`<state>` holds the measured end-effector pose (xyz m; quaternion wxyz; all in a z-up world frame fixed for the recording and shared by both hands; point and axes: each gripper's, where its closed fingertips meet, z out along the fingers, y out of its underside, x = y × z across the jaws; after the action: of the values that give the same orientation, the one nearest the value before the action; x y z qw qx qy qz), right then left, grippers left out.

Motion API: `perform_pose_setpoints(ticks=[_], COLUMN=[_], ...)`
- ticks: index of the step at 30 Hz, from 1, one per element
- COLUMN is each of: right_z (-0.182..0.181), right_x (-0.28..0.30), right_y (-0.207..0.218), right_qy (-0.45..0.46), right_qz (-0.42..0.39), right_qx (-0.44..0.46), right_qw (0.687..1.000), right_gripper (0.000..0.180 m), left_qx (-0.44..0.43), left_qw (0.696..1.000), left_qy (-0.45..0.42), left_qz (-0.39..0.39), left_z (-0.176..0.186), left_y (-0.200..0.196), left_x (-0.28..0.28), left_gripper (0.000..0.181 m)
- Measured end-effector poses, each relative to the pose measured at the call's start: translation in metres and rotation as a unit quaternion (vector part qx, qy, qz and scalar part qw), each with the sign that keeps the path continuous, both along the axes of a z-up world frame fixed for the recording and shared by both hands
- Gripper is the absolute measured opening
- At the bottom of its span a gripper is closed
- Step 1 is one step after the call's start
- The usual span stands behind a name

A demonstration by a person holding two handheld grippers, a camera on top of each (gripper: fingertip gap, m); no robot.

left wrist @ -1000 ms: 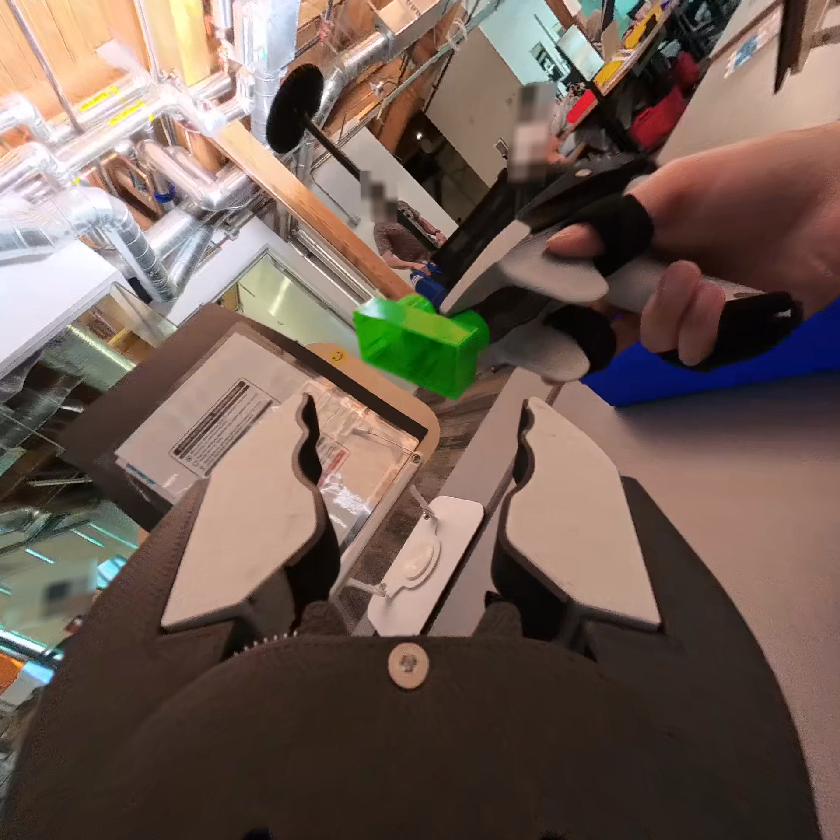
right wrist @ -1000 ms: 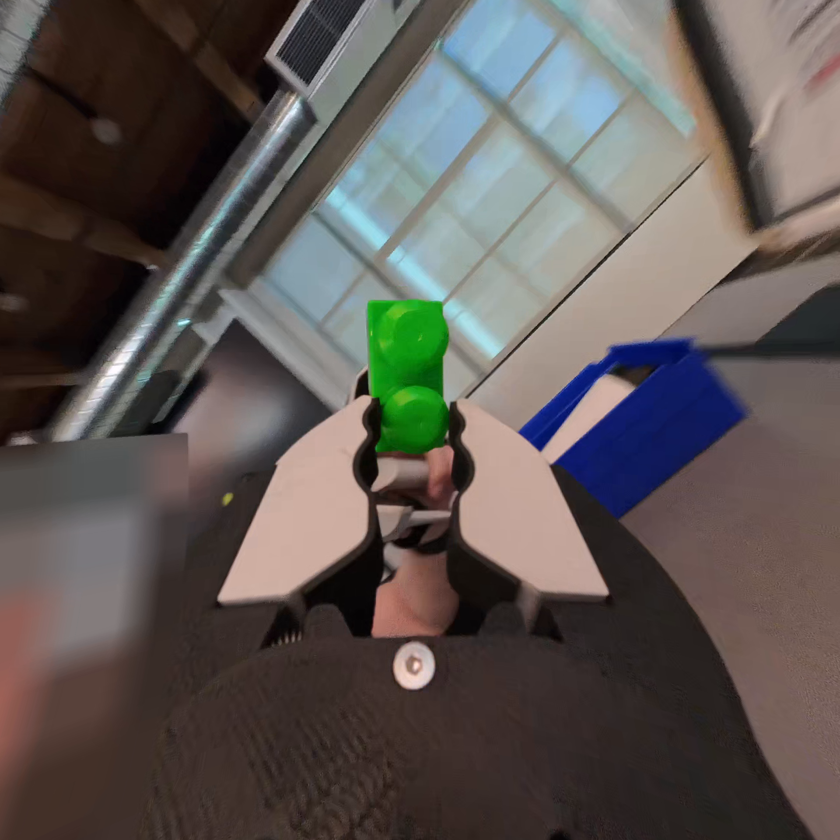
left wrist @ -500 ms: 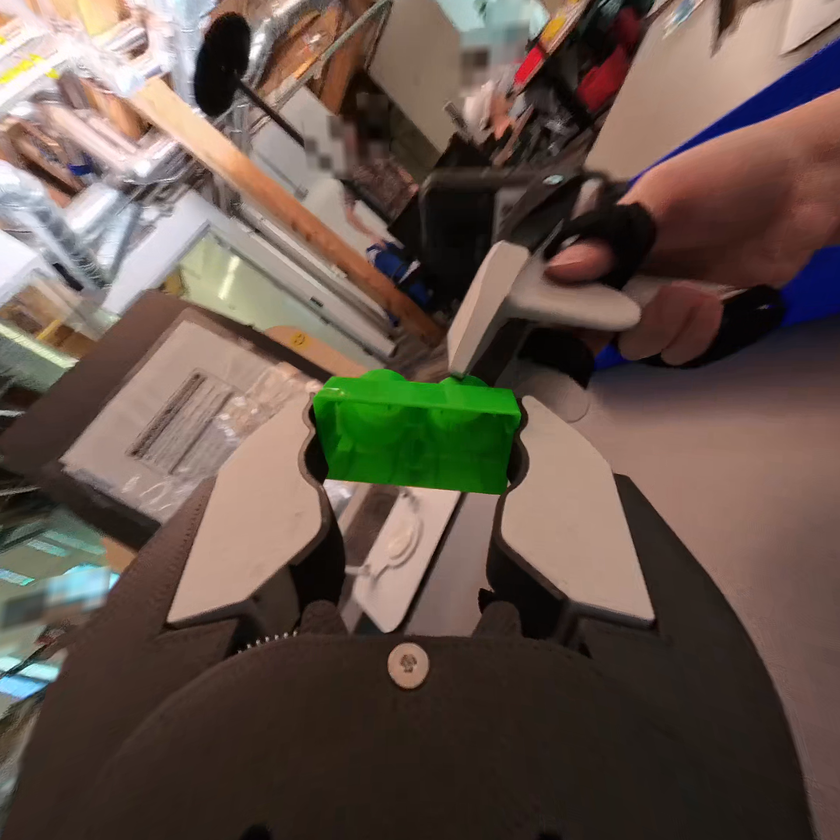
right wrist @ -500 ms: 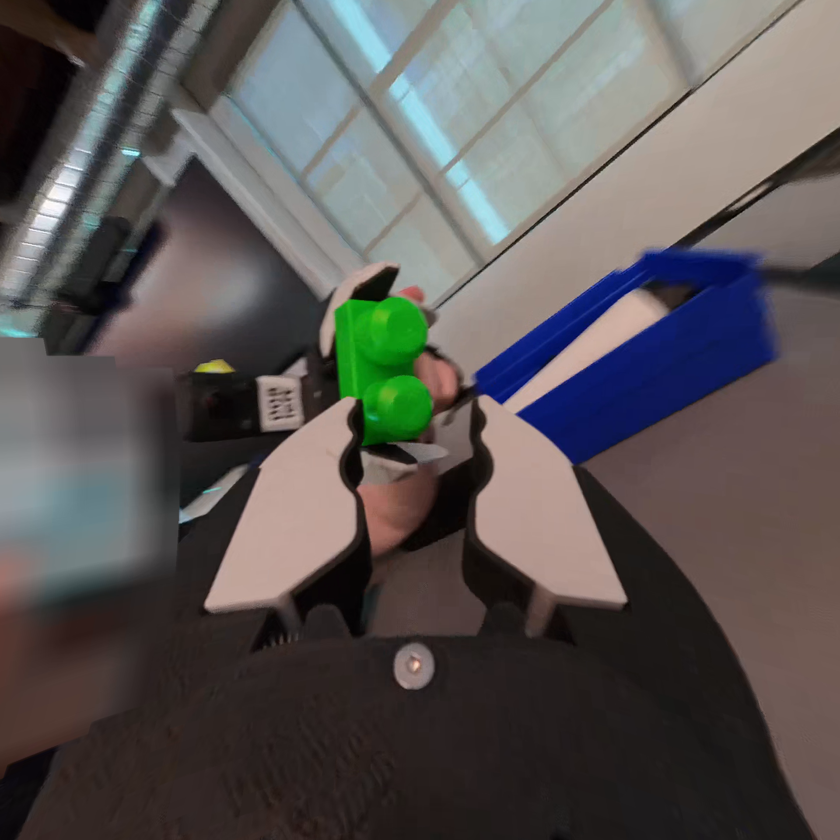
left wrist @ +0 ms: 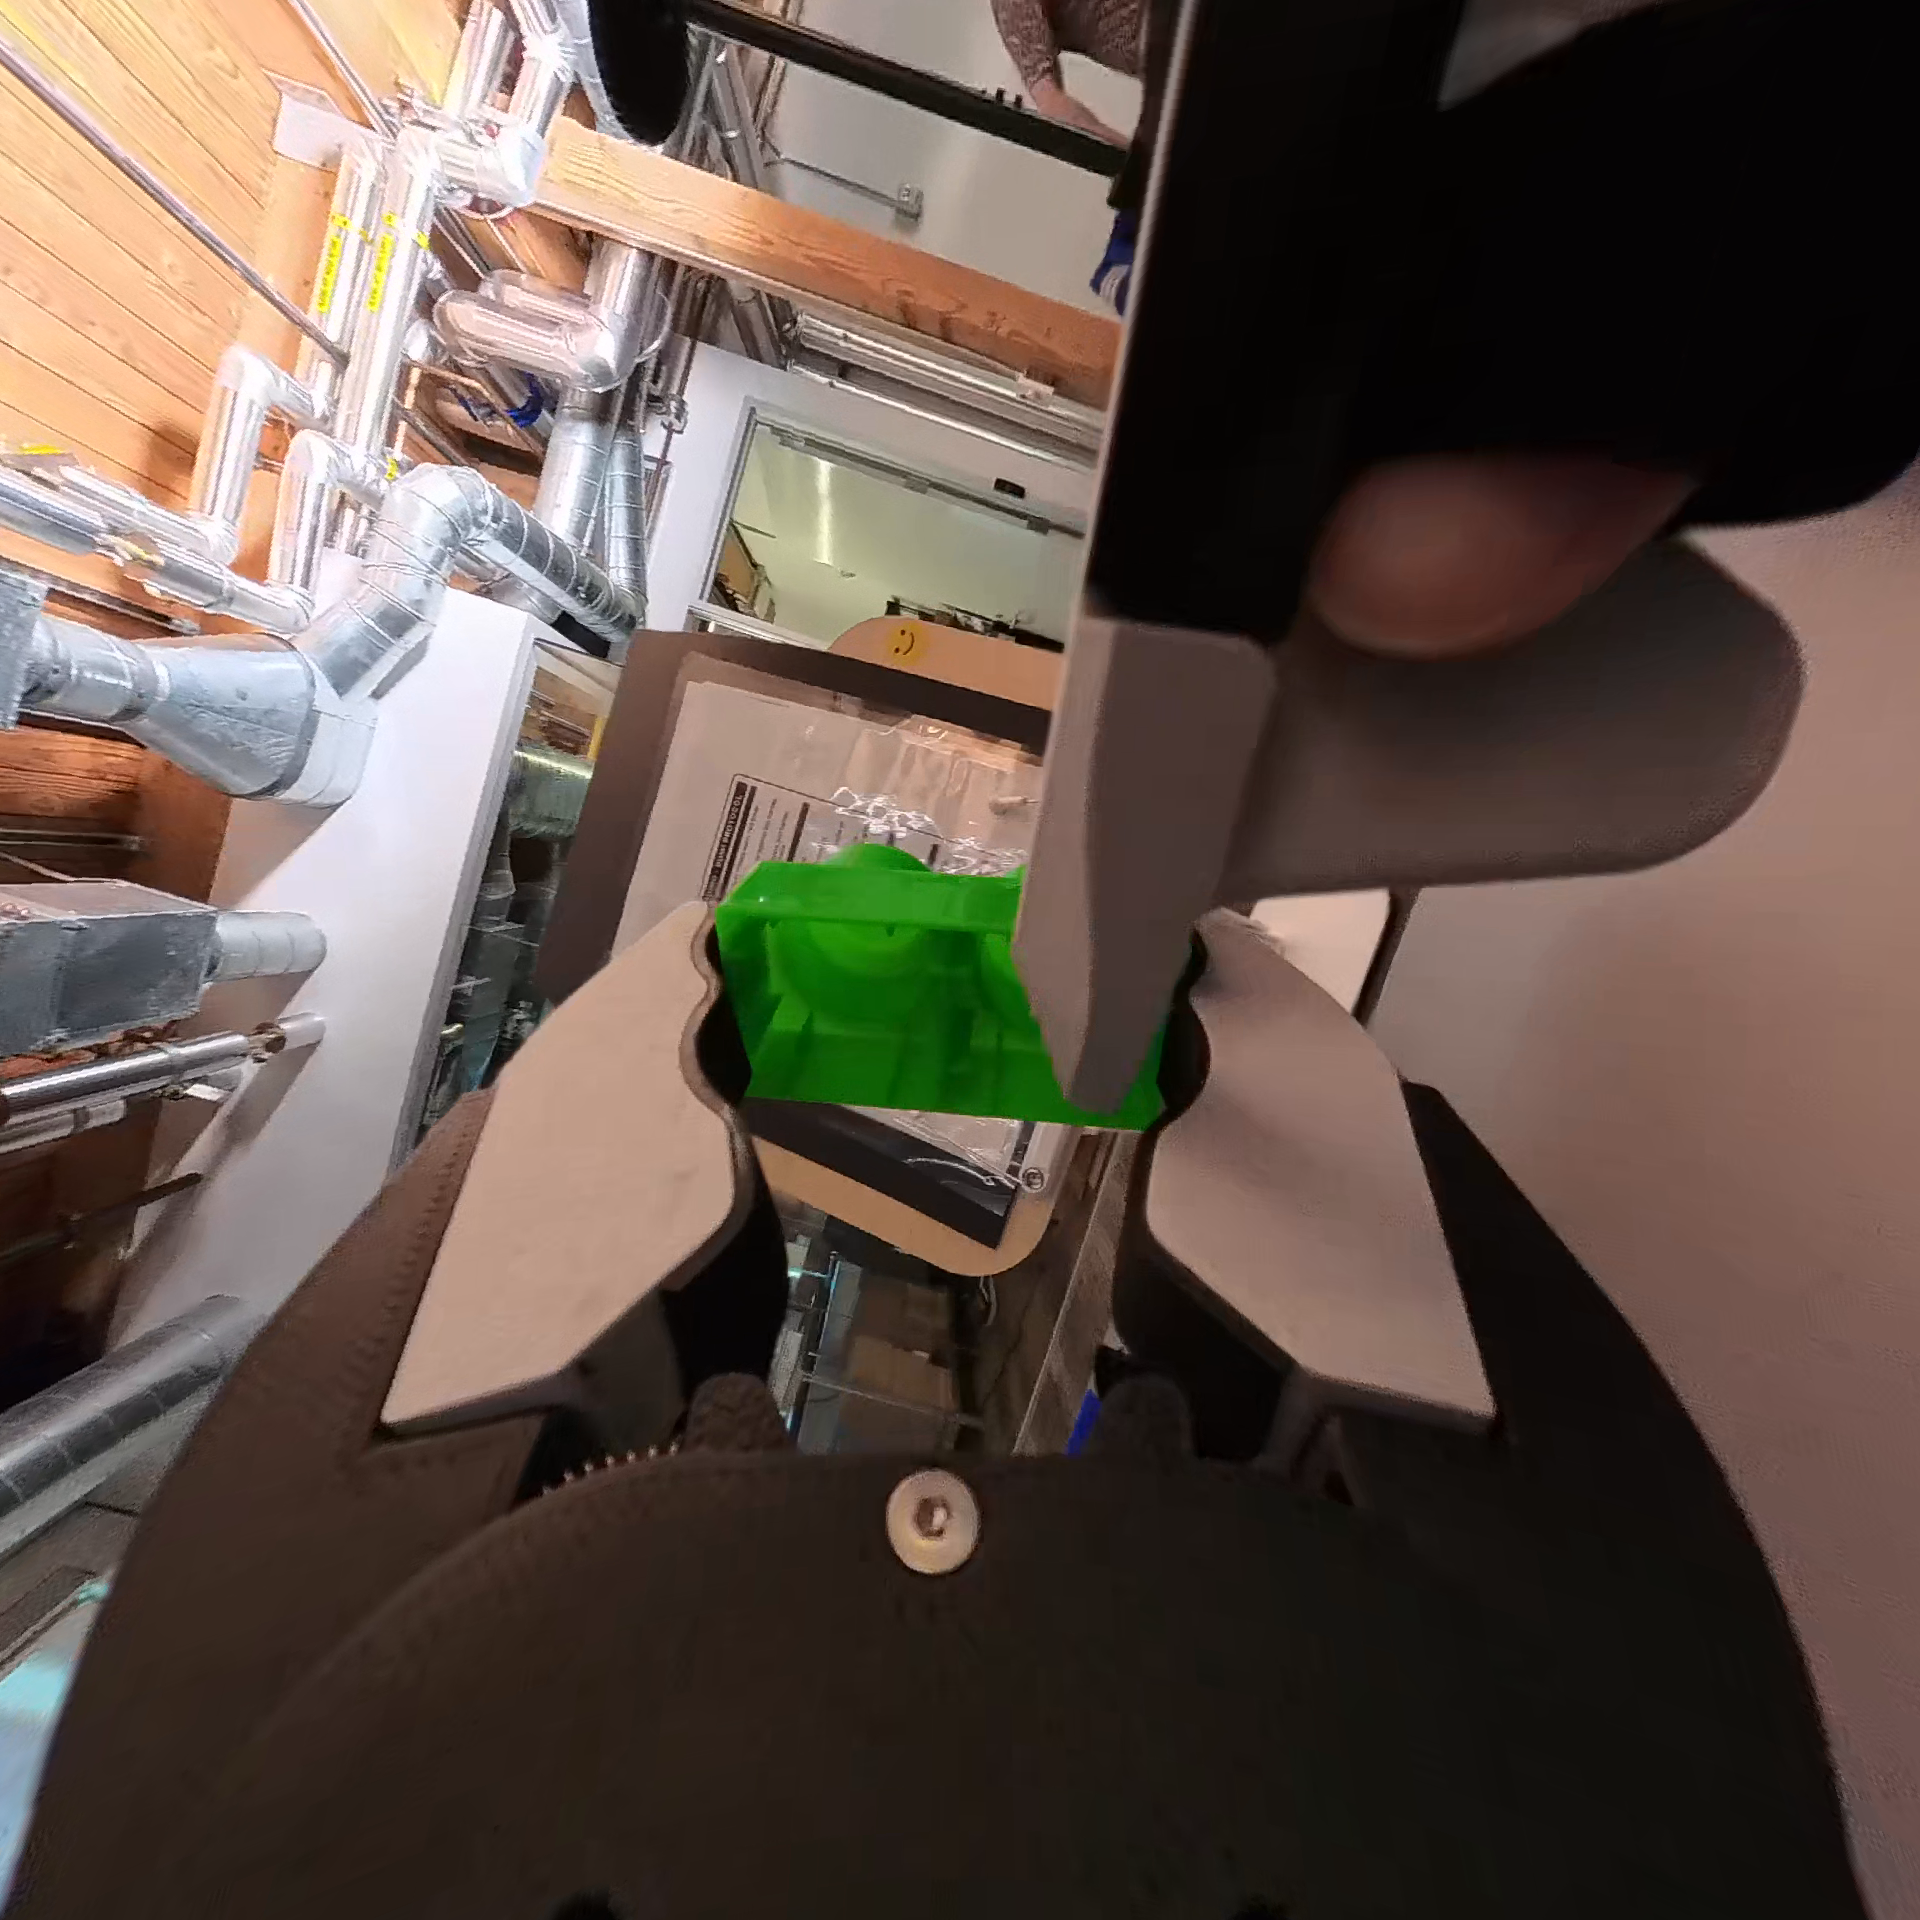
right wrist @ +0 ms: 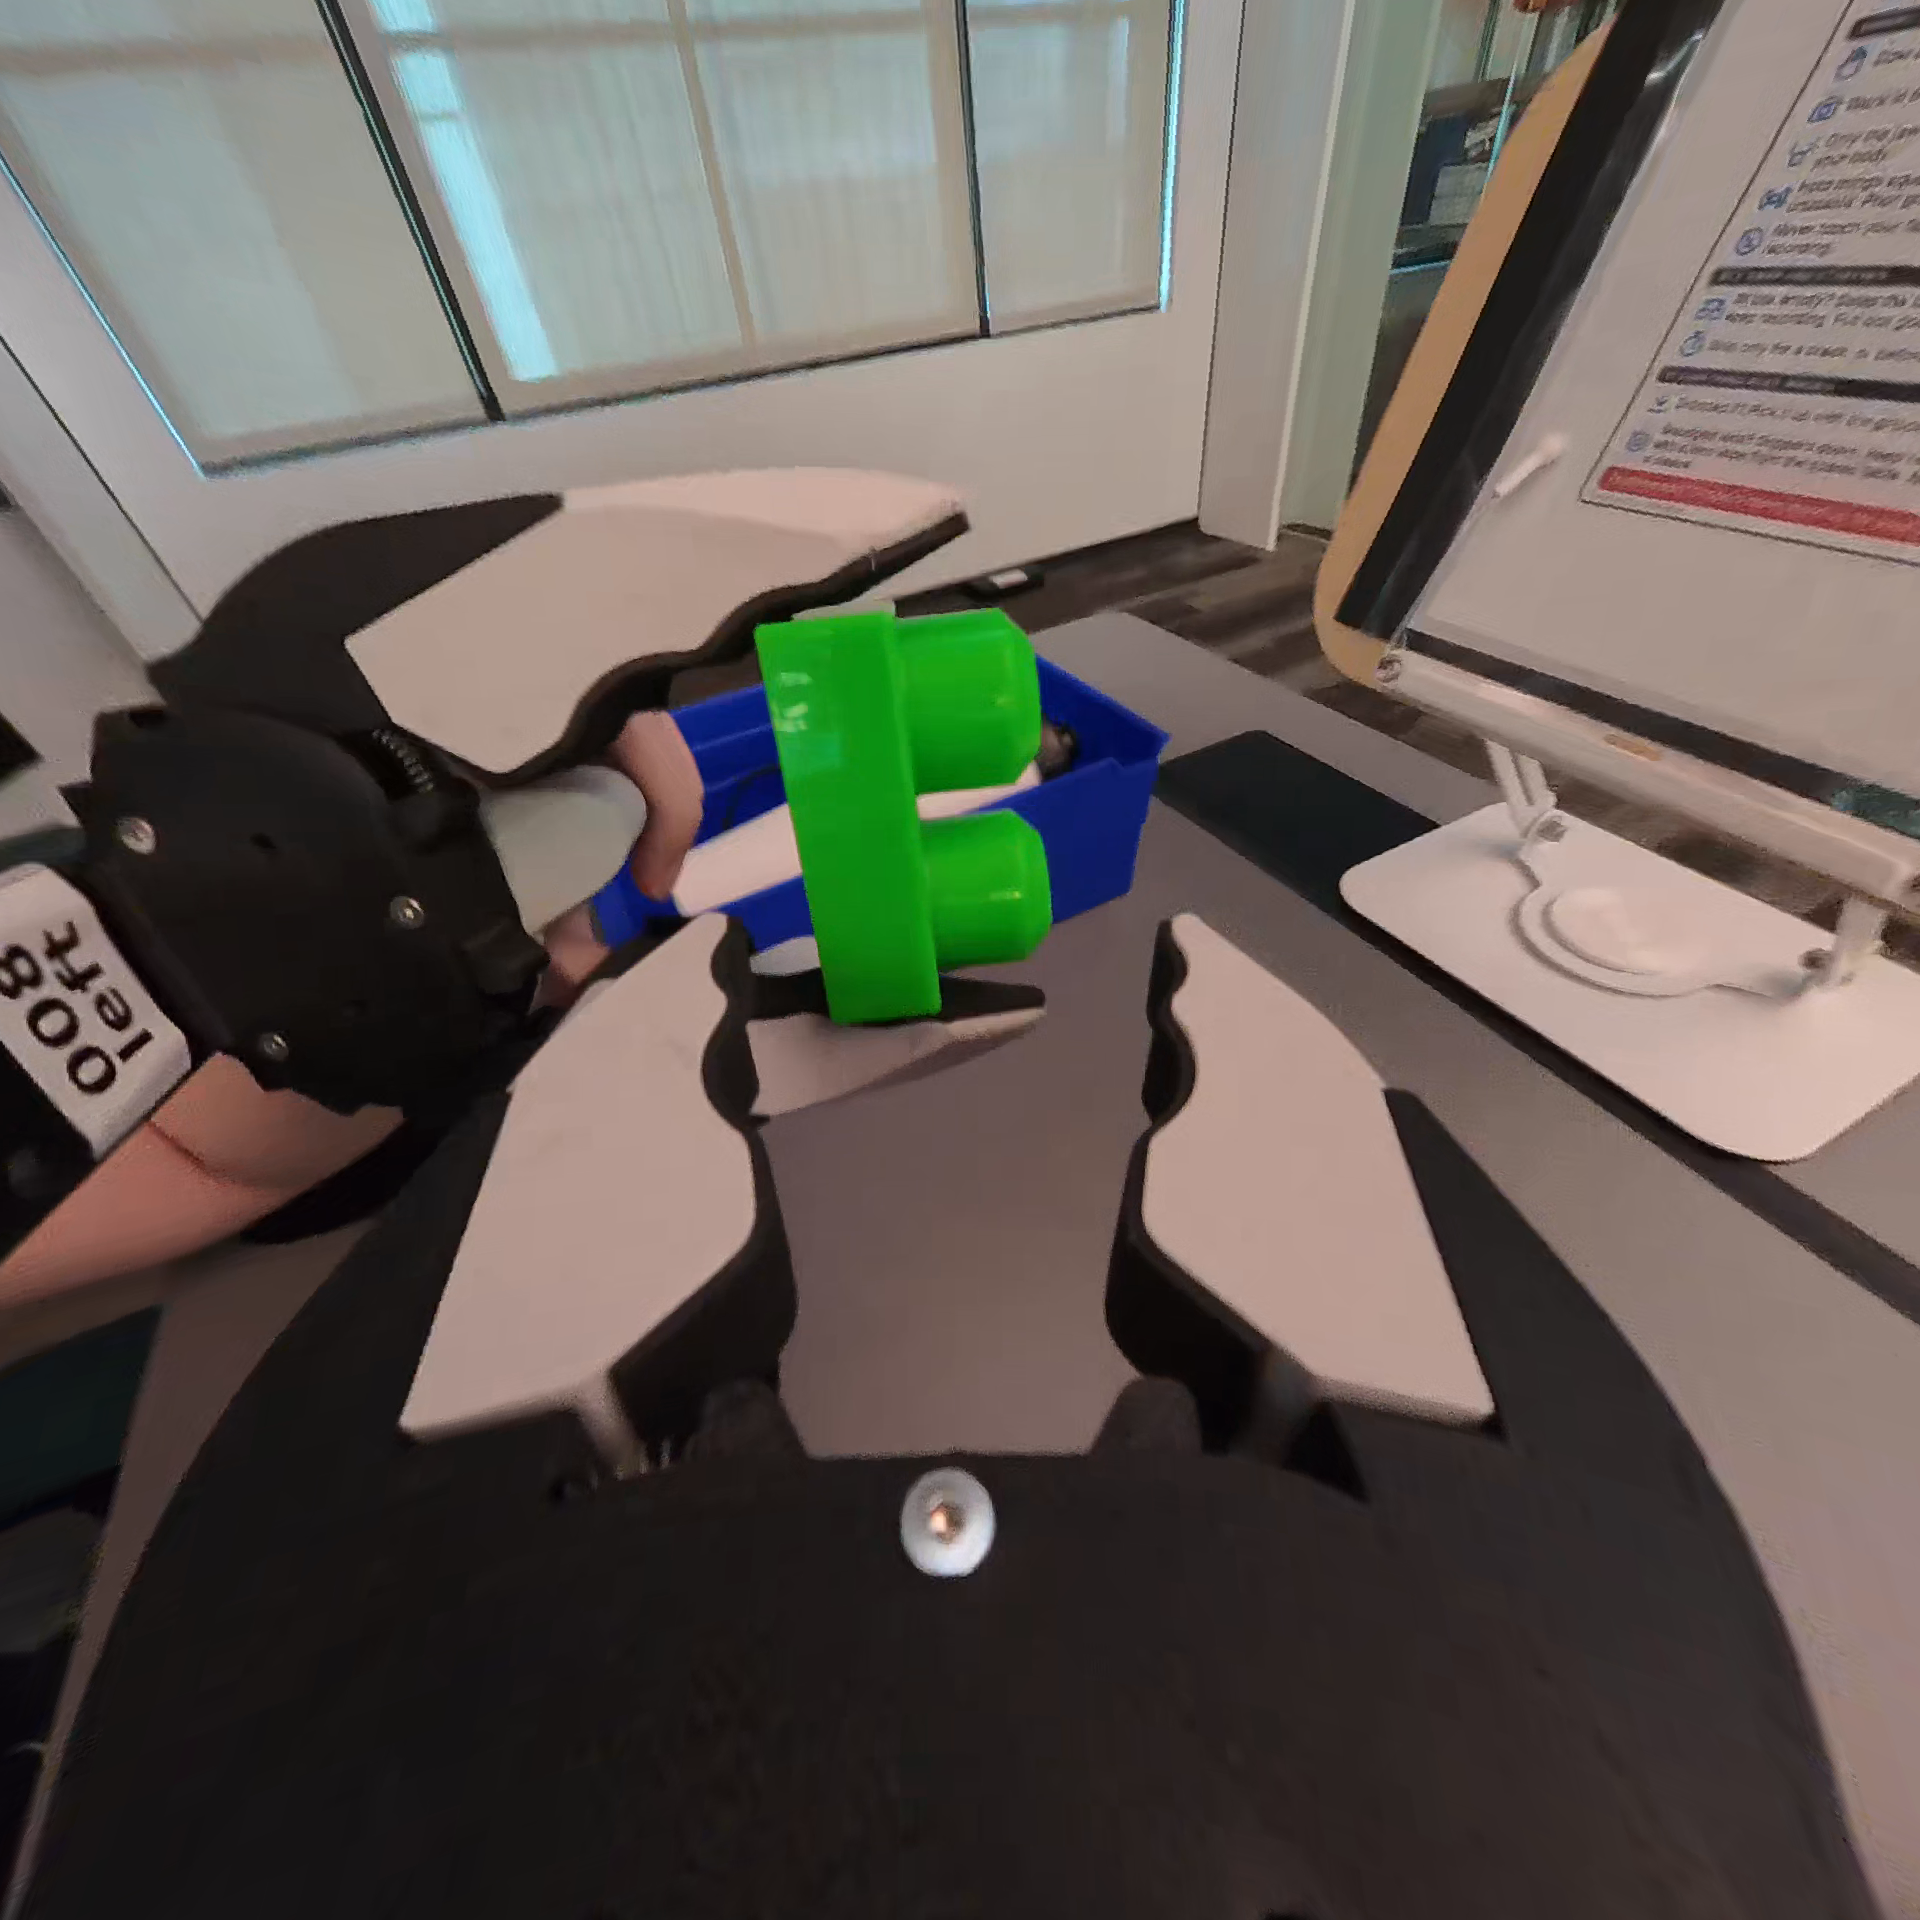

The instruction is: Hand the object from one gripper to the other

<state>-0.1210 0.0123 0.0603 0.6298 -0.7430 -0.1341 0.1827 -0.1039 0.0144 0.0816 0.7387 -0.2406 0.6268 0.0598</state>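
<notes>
Left tool (left wrist: 951, 1023) clamping green brick (left wrist: 883, 997), right tool (right wrist: 940, 971) spread, empty

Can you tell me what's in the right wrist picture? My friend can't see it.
The left gripper holds a green block with two round studs, top and bottom. The right gripper sits just below with jaws open. A blue bin stands behind on the grey table.

Ahead of you, large white-framed windows (right wrist: 644, 197) let in pale daylight above a white wall. The grey table (right wrist: 1299, 935) carries a blue bin (right wrist: 1101, 790) and a white sign stand (right wrist: 1621, 987). On your other side, silver ducts (left wrist: 343, 644) run under wooden ceiling planks (left wrist: 114, 239).
</notes>
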Motion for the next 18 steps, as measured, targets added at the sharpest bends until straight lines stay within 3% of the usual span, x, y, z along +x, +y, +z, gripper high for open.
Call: perform_pose_setpoints(ticks=[1, 3, 7, 11, 14, 18], right_z=[0.001, -0.001, -0.002, 0.012, 0.008, -0.013], right_x=[-0.001, -0.004, 0.001, 0.006, 0.003, -0.004], right_y=[0.001, -0.001, -0.011, -0.04, -0.072, -0.094], right_qy=[0.015, 0.021, 0.031, 0.138, 0.166, 0.118], right_qz=[0.004, 0.027, 0.087, 0.198, 0.29, 0.329], right_qx=[0.005, 0.0, -0.04, -0.11, -0.187, -0.255], right_qw=[1.0, 0.999, 0.995, 0.964, 0.924, 0.901], right_gripper=[0.073, 0.042, 0.041, 0.04, 0.04, 0.04], left_qx=[-0.004, -0.02, -0.074, -0.17, -0.242, -0.301], left_qw=[1.0, 1.0, 0.995, 0.973, 0.939, 0.888], left_qy=[-0.001, -0.004, 0.023, 0.06, 0.081, 0.13], left_qz=[-0.003, -0.018, -0.063, -0.142, -0.23, -0.323], left_z=[-0.001, -0.002, -0.006, -0.006, -0.002, -0.008], left_y=[-0.002, -0.007, -0.02, -0.039, -0.062, -0.095], left_x=[0.001, 0.003, 0.001, -0.009, -0.019, -0.03], left_gripper=[0.078, 0.078, 0.076, 0.08, 0.079, 0.079])
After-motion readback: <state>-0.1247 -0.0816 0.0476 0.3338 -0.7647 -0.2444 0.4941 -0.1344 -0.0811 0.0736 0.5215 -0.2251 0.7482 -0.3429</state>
